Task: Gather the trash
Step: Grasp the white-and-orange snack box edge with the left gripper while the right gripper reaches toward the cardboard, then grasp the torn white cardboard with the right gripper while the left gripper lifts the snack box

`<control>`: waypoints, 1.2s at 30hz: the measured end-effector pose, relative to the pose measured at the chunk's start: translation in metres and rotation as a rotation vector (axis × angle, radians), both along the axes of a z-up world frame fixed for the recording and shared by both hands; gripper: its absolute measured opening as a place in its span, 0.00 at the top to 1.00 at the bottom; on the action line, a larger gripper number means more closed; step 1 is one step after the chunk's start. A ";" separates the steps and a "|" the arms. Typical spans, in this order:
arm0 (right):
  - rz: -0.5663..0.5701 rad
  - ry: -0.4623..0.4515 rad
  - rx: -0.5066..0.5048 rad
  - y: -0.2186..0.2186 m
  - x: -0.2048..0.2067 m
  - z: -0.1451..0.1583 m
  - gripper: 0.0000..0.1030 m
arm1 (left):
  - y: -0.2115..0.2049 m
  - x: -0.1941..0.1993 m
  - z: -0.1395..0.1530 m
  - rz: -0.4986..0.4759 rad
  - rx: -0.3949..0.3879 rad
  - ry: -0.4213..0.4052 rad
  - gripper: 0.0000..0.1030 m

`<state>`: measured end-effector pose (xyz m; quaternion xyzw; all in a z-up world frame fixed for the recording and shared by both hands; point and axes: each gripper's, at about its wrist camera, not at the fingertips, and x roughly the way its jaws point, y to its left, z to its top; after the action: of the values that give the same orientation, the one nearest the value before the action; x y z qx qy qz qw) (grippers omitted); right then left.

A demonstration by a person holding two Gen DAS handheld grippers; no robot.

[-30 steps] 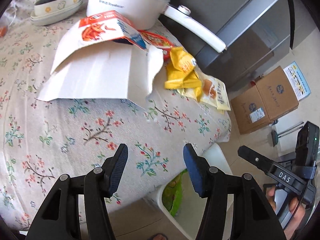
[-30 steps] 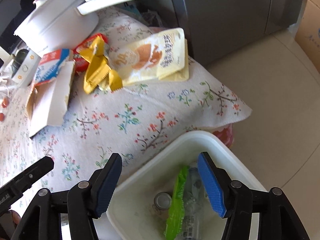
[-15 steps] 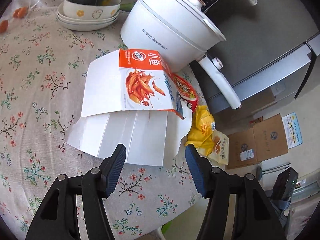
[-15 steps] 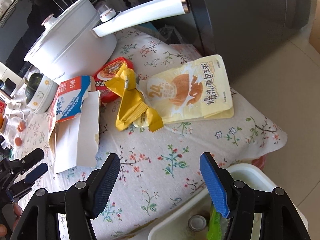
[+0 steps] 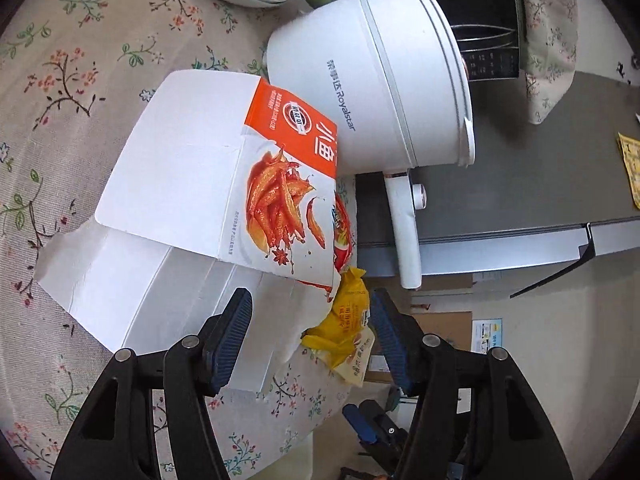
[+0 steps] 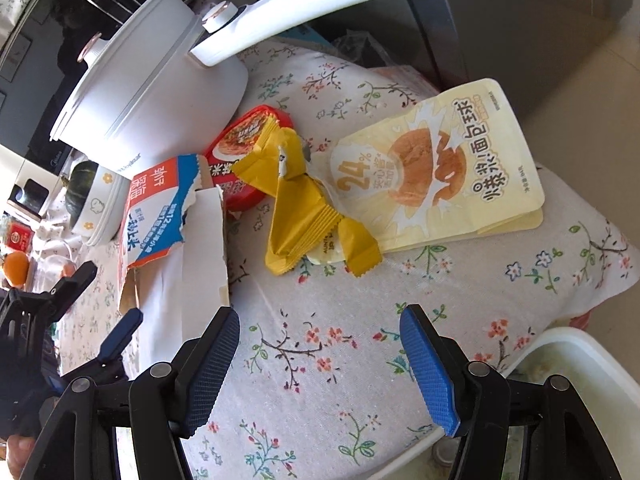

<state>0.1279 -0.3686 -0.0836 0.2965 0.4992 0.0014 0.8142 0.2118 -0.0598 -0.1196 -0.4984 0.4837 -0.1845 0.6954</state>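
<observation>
Both your claws are wide open with nothing between the pads: the left gripper (image 5: 310,338) hovers over the torn flattened carton (image 5: 192,216), the right gripper (image 6: 320,364) over bare floral tablecloth (image 6: 460,292) near the table's edge. The trash is all heaped toward that edge beside the white electric pot (image 6: 156,92), and my guess is it sits there because the white bin (image 6: 580,364) waits just below the edge, an easy drop. In the left view the carton shows orange print with a picture of red saucy strips, and the pot reads "Royalstar" on its wall. From the right view you've got the crumpled yellow wrapper (image 6: 304,216) lying across the pale cream pouch (image 6: 440,168), which carries a bun picture and a big "24%"; the rest of its lettering is Chinese. A red packet (image 6: 240,152) is tucked half under the wrapper, touching the pot. The carton's far flap is propped up against the pot, so I'd say the left claw is lined up for its loose near edge.
</observation>
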 end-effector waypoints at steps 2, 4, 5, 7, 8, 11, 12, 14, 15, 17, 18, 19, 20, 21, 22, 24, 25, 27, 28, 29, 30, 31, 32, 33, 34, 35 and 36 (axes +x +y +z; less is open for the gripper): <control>0.021 -0.003 -0.021 0.007 0.001 0.001 0.30 | -0.002 0.002 -0.006 0.030 -0.041 0.015 0.38; 0.033 -0.002 -0.040 0.011 0.001 0.000 0.30 | -0.003 0.005 -0.010 0.071 -0.060 0.012 0.38; 0.036 0.000 -0.045 0.012 0.001 0.000 0.30 | -0.003 0.006 -0.010 0.093 -0.060 0.006 0.38; 0.035 0.006 -0.042 0.012 0.000 -0.003 0.30 | -0.006 0.010 -0.011 0.118 -0.057 -0.002 0.40; 0.034 0.009 -0.039 0.010 -0.001 -0.004 0.30 | -0.007 0.011 -0.011 0.128 -0.056 -0.006 0.41; 0.030 0.014 -0.044 0.008 -0.002 -0.005 0.30 | -0.006 0.015 -0.012 0.153 -0.050 -0.033 0.51; 0.029 0.014 -0.043 0.007 -0.002 -0.005 0.30 | -0.004 0.015 -0.012 0.168 -0.054 -0.038 0.58; 0.029 0.013 -0.040 0.007 -0.002 -0.004 0.31 | 0.004 0.017 -0.016 0.189 -0.061 -0.030 0.68; 0.030 0.012 -0.039 0.008 -0.003 -0.004 0.31 | 0.007 0.018 -0.019 0.191 -0.074 -0.025 0.76; 0.035 0.010 -0.039 0.010 -0.003 -0.004 0.30 | 0.014 0.016 -0.023 0.199 -0.092 -0.031 0.82; 0.040 0.010 -0.037 0.012 -0.002 -0.004 0.30 | 0.016 0.014 -0.022 0.208 -0.090 -0.040 0.85; 0.046 0.009 -0.028 0.014 -0.002 -0.004 0.30 | 0.018 0.014 -0.019 0.211 -0.092 -0.053 0.89; 0.053 0.008 -0.011 0.017 -0.001 -0.005 0.30 | 0.022 0.012 -0.015 0.215 -0.099 -0.065 0.90; 0.061 0.003 0.018 0.019 -0.001 -0.007 0.30 | 0.024 0.010 -0.011 0.221 -0.108 -0.075 0.92; 0.068 -0.002 0.055 0.020 0.000 -0.008 0.30 | 0.026 0.008 -0.005 0.225 -0.115 -0.088 0.93; 0.078 -0.009 0.129 0.025 0.001 -0.013 0.30 | 0.029 0.006 0.010 0.221 -0.107 -0.125 0.95; 0.087 -0.009 0.160 0.029 0.001 -0.015 0.30 | 0.030 0.003 0.017 0.214 -0.093 -0.141 0.95; 0.115 -0.004 0.232 0.039 0.003 -0.022 0.30 | 0.029 -0.003 0.027 0.190 -0.060 -0.162 0.96; 0.126 0.003 0.271 0.046 0.003 -0.025 0.30 | 0.028 -0.006 0.029 0.173 -0.039 -0.163 0.96; 0.134 0.010 0.309 0.051 0.004 -0.029 0.30 | 0.027 -0.010 0.029 0.156 -0.014 -0.155 0.96; 0.142 0.021 0.335 0.057 0.004 -0.032 0.30 | 0.026 -0.015 0.028 0.141 0.006 -0.141 0.95; 0.147 0.033 0.345 0.062 0.004 -0.034 0.30 | 0.026 -0.019 0.025 0.130 0.019 -0.120 0.95; 0.152 0.040 0.344 0.068 0.004 -0.034 0.30 | 0.027 -0.022 0.020 0.122 0.025 -0.090 0.96; 0.157 0.042 0.341 0.072 0.004 -0.034 0.30 | 0.028 -0.027 0.015 0.117 0.021 -0.056 0.95; 0.159 0.047 0.337 0.075 0.004 -0.034 0.30 | 0.031 -0.033 0.010 0.118 0.007 -0.032 0.95; 0.161 0.056 0.336 0.078 0.004 -0.035 0.30 | 0.034 -0.036 0.008 0.119 0.002 -0.014 0.95; 0.166 0.075 0.332 0.081 0.002 -0.035 0.30 | 0.037 -0.038 0.010 0.122 0.004 -0.009 0.95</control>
<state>0.1302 -0.2875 -0.1188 0.3847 0.5447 0.1398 0.7320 0.1736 -0.0225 -0.1099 -0.5246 0.4497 -0.1430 0.7086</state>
